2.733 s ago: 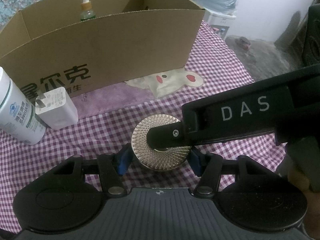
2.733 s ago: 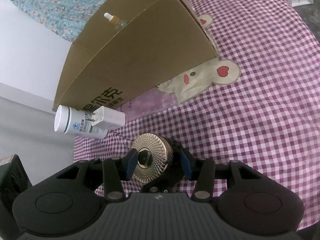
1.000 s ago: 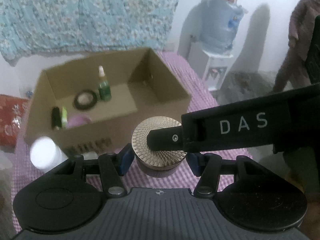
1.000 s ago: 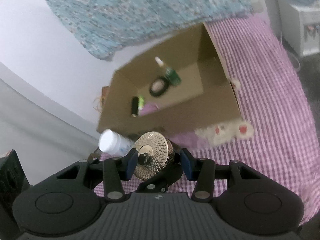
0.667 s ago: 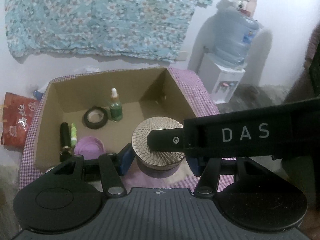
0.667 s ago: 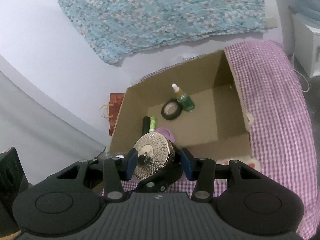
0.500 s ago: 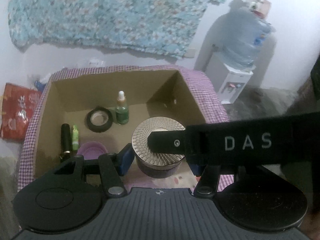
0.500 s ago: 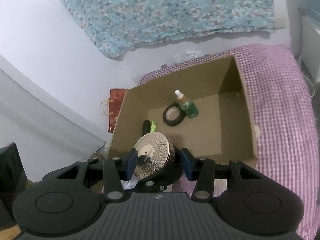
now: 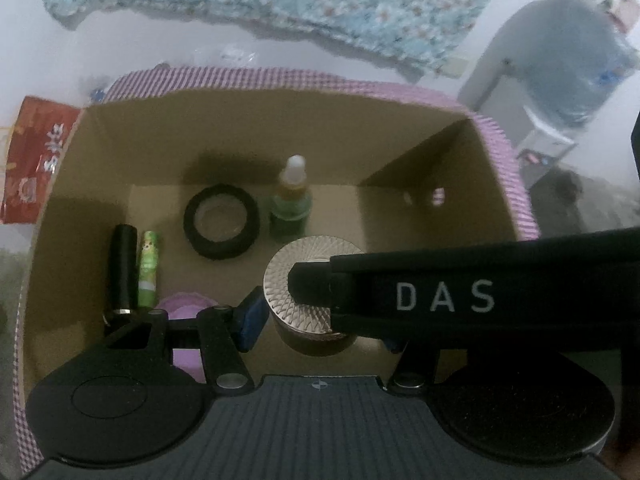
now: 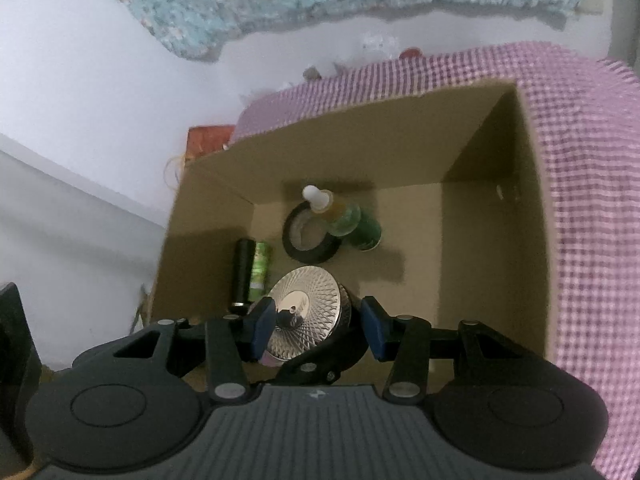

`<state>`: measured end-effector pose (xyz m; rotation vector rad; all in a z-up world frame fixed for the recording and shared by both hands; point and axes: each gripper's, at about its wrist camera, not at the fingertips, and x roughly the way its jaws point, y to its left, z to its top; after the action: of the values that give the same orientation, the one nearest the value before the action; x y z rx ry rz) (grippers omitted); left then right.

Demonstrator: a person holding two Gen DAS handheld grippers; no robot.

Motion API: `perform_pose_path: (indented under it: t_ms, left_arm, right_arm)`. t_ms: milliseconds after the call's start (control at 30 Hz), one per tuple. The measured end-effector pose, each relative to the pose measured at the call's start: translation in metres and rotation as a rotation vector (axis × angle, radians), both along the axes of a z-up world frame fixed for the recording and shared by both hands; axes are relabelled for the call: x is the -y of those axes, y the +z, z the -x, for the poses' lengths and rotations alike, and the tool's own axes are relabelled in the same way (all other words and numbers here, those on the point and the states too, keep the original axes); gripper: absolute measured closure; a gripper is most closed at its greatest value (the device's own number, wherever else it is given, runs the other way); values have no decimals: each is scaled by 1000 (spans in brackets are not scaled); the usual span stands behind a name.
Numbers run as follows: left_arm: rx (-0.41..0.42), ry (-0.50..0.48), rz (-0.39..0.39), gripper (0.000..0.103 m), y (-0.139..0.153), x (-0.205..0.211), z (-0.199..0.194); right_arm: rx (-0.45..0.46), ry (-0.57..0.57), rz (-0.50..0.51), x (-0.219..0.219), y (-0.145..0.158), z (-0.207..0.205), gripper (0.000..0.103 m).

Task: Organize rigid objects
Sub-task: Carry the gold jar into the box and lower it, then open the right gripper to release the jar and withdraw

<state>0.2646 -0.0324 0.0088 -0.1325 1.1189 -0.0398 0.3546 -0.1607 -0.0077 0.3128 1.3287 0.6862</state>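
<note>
A round jar with a gold patterned lid (image 9: 280,280) hangs over the floor of an open cardboard box (image 9: 240,128). My left gripper (image 9: 322,332) is shut on the jar's sides with its blue pads. A finger (image 9: 440,296) of my right gripper lies across the lid. In the right wrist view the jar (image 10: 308,304) sits between the pads of my right gripper (image 10: 316,330), which is shut on its lid and base. The box (image 10: 360,136) fills both views from above.
In the box lie a black tape roll (image 9: 222,226), a green dropper bottle (image 9: 290,204), a black tube (image 9: 124,268), a green tube (image 9: 147,268) and a purple round thing (image 9: 184,308). The box's right half shows bare floor. A purple checked cloth (image 10: 592,200) surrounds it.
Both grippers lifted the jar off the checked cloth and carried it forward over the box's near wall. It now hangs lower, above the box floor, and the box looks larger.
</note>
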Motion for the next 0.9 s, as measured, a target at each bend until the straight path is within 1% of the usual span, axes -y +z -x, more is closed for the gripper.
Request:
perform_pose_path:
  t_ms: [133, 267, 400, 567, 600, 667, 733, 800, 900]
  left_arm:
    - [-56, 26, -20, 48, -17, -4, -14]
    - [-90, 31, -35, 48, -28, -3, -19]
    - [-136, 50, -15, 47, -35, -8, -22]
    - [-156, 71, 25, 45, -35, -13, -19]
    - [-156, 75, 35, 45, -34, -13, -18]
    - [-128, 71, 35, 42, -27, -12, -13]
    - [-95, 57, 33, 42, -18, -11, -8]
    - [-62, 43, 55, 41, -7, -10, -1]
    - [-8, 24, 78, 41, 14, -8, 11]
  right_arm:
    - [-45, 31, 11, -14, -22, -12, 52]
    - [-85, 46, 20, -22, -40, -19, 52]
    - [-113, 50, 27, -25, -50, -20, 52]
    - [-137, 39, 11, -23, -54, -21, 52]
    - [-143, 36, 9, -22, -54, -21, 52]
    - [-149, 30, 6, -20, -54, -20, 49]
    - [-129, 22, 7, -18, -49, -18, 49]
    - [-105, 12, 9, -13, -40, -16, 49]
    - [-65, -15, -16, -1, -19, -9, 49]
